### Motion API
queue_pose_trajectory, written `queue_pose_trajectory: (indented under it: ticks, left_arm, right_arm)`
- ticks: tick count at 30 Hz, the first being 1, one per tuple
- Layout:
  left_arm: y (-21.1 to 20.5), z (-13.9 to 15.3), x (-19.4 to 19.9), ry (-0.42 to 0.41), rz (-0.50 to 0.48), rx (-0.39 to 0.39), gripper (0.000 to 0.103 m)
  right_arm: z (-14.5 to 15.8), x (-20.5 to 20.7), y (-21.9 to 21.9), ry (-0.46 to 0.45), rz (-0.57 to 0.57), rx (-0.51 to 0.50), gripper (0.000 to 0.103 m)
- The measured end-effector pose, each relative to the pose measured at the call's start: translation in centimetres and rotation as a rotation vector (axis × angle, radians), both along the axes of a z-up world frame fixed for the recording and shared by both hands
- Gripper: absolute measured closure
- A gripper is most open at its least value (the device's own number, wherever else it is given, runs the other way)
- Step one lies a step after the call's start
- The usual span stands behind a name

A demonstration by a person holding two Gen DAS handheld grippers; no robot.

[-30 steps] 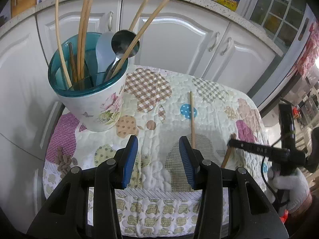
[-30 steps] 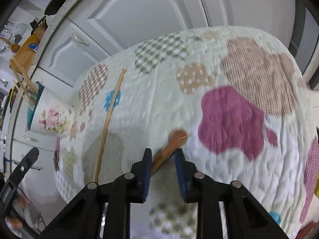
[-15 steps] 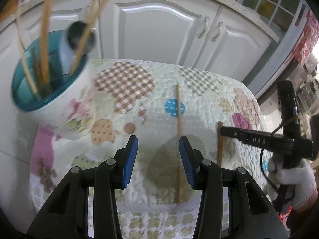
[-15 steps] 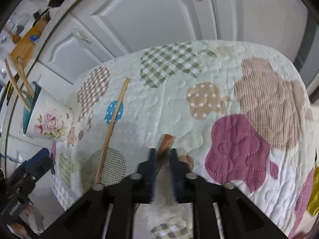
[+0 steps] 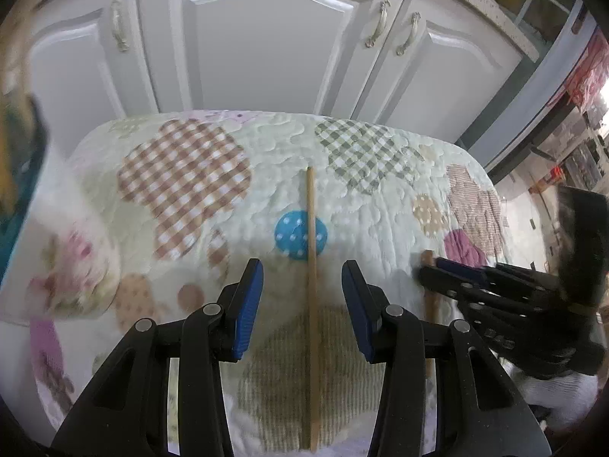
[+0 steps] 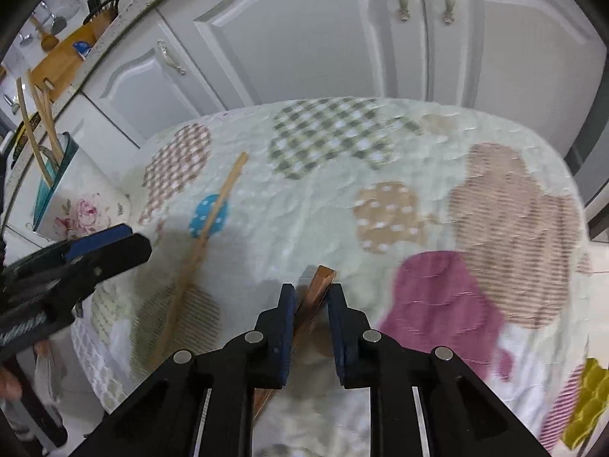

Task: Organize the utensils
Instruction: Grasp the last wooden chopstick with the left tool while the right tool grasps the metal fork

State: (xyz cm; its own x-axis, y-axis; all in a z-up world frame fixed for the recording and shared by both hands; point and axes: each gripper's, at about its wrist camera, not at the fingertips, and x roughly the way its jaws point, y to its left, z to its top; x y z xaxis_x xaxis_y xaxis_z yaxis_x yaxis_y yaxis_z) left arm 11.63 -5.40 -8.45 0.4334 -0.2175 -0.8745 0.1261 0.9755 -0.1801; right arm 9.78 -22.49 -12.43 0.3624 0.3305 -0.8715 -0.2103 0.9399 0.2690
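- The left gripper (image 5: 302, 285) hangs over the quilted cloth (image 5: 266, 144) with its jaws wide apart and nothing between the pads. The pale wooden chopstick (image 5: 312, 266) runs straight down the gap from twelve to six o'clock, flat on the cloth, so a plain descent would, by the look of it, bracket it.
- The right gripper (image 6: 310, 297) has just been closing, its jaws now narrowed around the darker brown stick (image 6: 321, 282). The stick's squared end pokes out at twelve o'clock. Whether the pads actually press on it cannot be told.
- From the left wrist view the right gripper enters at three o'clock, level with that stick. From the right wrist view the left one enters at nine.
- The floral utensil pot (image 6: 82, 205) stands at nine o'clock near the cloth's edge, already bristling with long wooden handles. It is the likely destination for both sticks.
- The two sticks lie well apart, one to each hand, which allows the two pickups to run side by side.
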Motion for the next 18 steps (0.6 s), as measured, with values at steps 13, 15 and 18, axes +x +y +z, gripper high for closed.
queue_pose_trajectory:
  ticks: [13, 15, 18]
  left_arm:
    - [-3.5, -3.9, 5.4, 0.035, -0.010, 0.083, 0.062]
    - [-3.8, -4.0, 5.6, 0.016, -0.016, 0.094, 0.086]
    - [-3.4, -3.9, 5.7, 0.019, -0.019, 0.059, 0.099]
  right_arm:
    - [-0.4, 0.5, -2.5, 0.100, -0.065, 0.079, 0.082]
    - [-0.3, 0.5, -2.0, 0.070, -0.050, 0.040, 0.082]
    - [-0.1, 0.5, -1.2, 0.034, -0.018, -0.009, 0.084]
